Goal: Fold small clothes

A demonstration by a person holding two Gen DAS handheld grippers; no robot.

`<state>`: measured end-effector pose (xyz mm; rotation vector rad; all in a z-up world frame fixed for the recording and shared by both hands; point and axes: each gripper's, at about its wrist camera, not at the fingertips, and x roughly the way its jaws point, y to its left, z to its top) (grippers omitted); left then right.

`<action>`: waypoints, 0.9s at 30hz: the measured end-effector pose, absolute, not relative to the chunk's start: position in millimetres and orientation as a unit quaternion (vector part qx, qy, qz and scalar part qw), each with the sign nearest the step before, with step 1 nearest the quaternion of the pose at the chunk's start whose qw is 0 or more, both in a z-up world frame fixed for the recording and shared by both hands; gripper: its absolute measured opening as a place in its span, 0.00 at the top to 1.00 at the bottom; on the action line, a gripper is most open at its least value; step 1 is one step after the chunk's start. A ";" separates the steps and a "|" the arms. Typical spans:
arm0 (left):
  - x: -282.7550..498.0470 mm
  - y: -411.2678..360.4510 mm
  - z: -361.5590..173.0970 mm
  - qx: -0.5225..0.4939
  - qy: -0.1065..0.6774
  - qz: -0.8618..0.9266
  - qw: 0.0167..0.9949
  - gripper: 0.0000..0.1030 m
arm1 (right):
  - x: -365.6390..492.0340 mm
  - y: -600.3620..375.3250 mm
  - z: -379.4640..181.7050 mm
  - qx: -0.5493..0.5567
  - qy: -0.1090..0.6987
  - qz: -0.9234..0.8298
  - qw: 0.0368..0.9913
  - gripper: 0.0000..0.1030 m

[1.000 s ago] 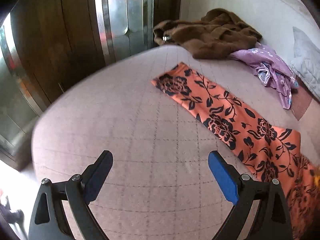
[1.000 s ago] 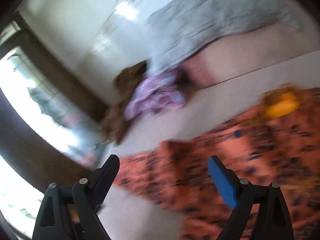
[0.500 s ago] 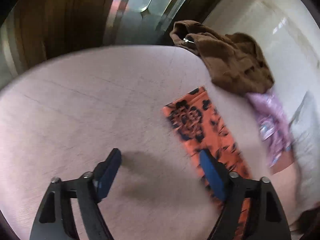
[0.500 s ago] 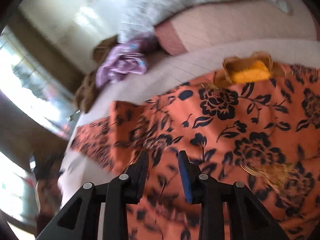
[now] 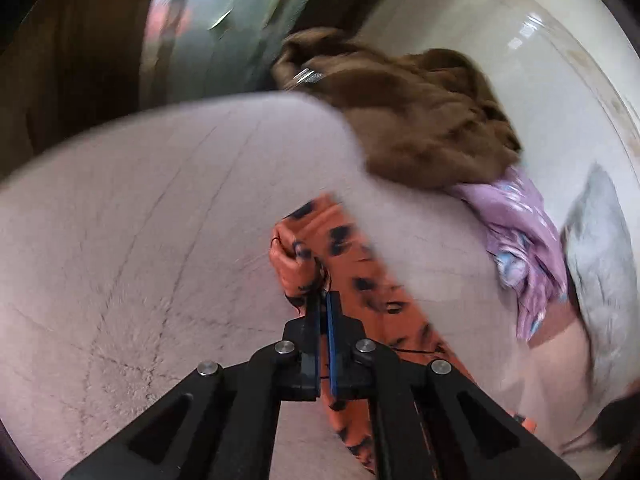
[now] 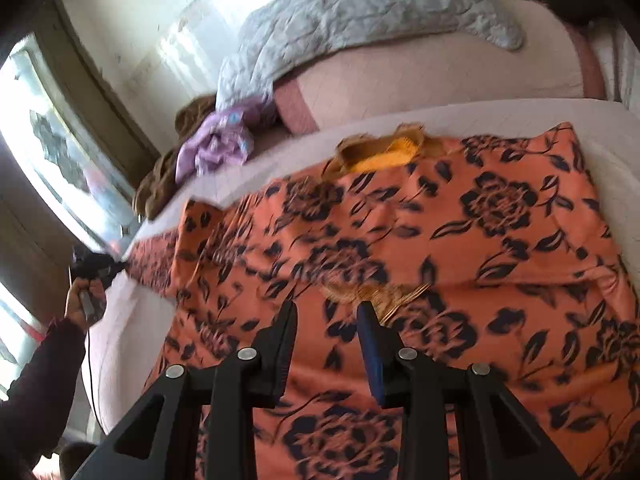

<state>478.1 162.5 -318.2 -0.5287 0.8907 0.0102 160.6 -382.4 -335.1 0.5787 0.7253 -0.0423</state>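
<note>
An orange garment with black flowers (image 6: 460, 248) lies spread on the pale pink bed, its sleeve (image 5: 352, 264) stretching out to the left. My left gripper (image 5: 322, 295) is shut on the cuff end of the sleeve, which bunches up at the fingertips. It also shows far left in the right wrist view (image 6: 94, 266), held by a hand at the sleeve's end. My right gripper (image 6: 327, 308) hovers partly open over the garment's body, near a gold embroidered patch (image 6: 384, 294), with nothing between its fingers.
A brown fleece (image 5: 412, 112) and a purple cloth (image 5: 524, 240) lie at the bed's far side. A grey quilted pillow (image 6: 360, 20) rests by the wall. A wardrobe with a glass door (image 5: 208, 28) stands beyond the bed's edge.
My left gripper moved to the sleeve end and shut on it. My right gripper came down over the garment's body, narrowed, then opened a little.
</note>
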 end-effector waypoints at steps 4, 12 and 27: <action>453.2 99.8 -248.2 -0.172 0.394 -0.055 0.901 0.98 | 165.4 -404.0 -343.4 0.316 0.326 -0.029 0.891 0.66; 349.7 -120.5 -142.5 0.001 0.357 -0.214 0.909 0.98 | 148.2 -448.4 -301.5 0.375 0.251 -0.042 0.891 0.66; 199.1 -283.8 -146.0 0.110 0.329 -0.419 0.839 0.41 | 77.0 -551.3 -295.1 0.525 0.177 -0.098 0.827 0.11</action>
